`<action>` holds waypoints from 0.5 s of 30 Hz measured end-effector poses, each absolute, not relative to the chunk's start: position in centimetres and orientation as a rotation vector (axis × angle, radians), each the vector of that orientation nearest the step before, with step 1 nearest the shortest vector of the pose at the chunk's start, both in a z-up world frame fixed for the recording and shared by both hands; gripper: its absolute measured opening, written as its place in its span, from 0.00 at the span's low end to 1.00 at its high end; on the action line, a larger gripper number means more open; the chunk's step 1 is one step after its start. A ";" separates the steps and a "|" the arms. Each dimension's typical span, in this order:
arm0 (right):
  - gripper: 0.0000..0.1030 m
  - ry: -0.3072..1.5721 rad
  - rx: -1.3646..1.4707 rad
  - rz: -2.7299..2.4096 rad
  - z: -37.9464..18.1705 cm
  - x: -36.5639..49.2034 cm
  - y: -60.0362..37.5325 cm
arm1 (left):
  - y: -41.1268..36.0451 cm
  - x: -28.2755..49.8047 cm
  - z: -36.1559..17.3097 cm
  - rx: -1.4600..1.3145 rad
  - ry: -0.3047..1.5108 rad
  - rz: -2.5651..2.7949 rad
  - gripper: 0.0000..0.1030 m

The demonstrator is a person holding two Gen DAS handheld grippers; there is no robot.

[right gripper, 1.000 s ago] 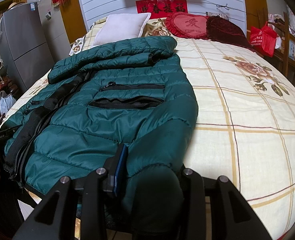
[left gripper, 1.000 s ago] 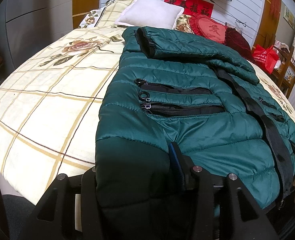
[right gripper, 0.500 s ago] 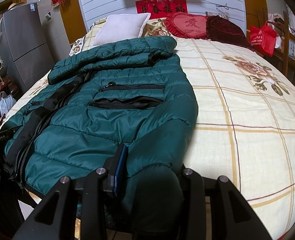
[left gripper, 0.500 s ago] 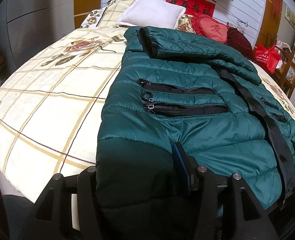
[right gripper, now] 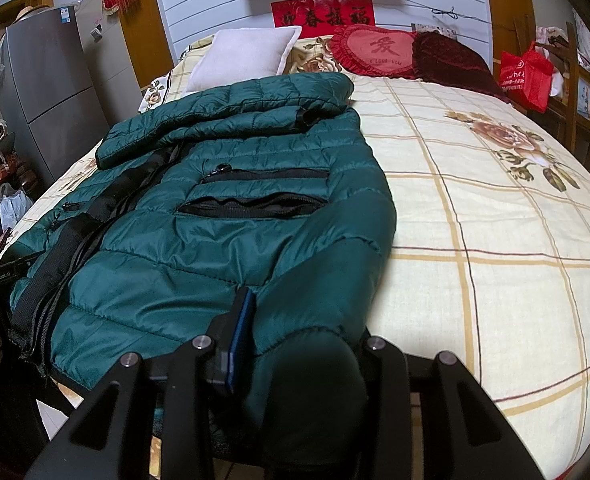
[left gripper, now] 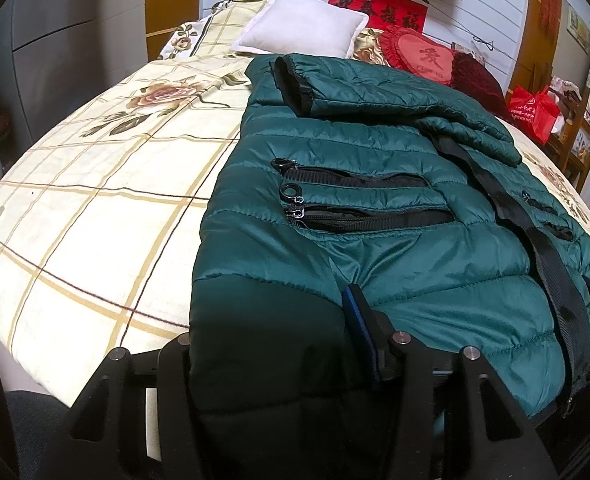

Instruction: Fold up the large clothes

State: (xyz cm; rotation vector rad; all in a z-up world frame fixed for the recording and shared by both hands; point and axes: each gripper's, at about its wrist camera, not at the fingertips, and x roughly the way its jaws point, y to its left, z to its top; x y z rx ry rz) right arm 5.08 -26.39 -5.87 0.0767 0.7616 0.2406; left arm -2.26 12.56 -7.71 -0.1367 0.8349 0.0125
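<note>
Both grippers clamped on jacket hem.
You had the left gripper and right gripper each pinching a corner of the green puffer jacket, spread flat on the plaid bed.

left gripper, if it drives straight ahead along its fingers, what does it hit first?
The left gripper is already shut on the green jacket's hem, so it meets more jacket at once: the quilted body, then probably the black zip pockets. The folded sleeve and white pillow lie farther on.
</note>
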 end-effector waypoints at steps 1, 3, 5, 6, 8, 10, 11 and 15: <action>0.37 0.762 0.077 0.241 -5.9 5.0 -26.3 | 12.6 -2.3 -7.7 -0.139 0.835 0.012 0.36; 0.37 0.759 0.076 0.240 -5.9 5.0 -26.4 | 12.6 -2.3 -7.7 -0.143 0.832 0.012 0.36; 0.37 0.758 0.078 0.239 -5.8 5.0 -26.4 | 12.6 -2.3 -7.7 -0.148 0.829 0.012 0.36; 0.36 0.757 0.081 0.238 -5.8 5.0 -26.4 | 12.6 -2.3 -7.7 -0.149 0.827 0.013 0.36; 0.36 0.754 0.091 0.237 -5.8 5.0 -26.6 | 12.6 -2.4 -7.7 -0.152 0.824 0.015 0.36; 0.35 0.751 0.098 0.235 -5.8 5.0 -26.6 | 12.6 -2.5 -7.7 -0.154 0.821 0.018 0.36; 0.35 0.750 0.097 0.235 -5.9 5.0 -26.6 | 12.6 -2.5 -7.7 -0.157 0.819 0.018 0.36; 0.36 0.759 0.096 0.234 -5.8 5.1 -26.6 | 12.8 -2.5 -7.7 -0.173 0.812 0.018 0.36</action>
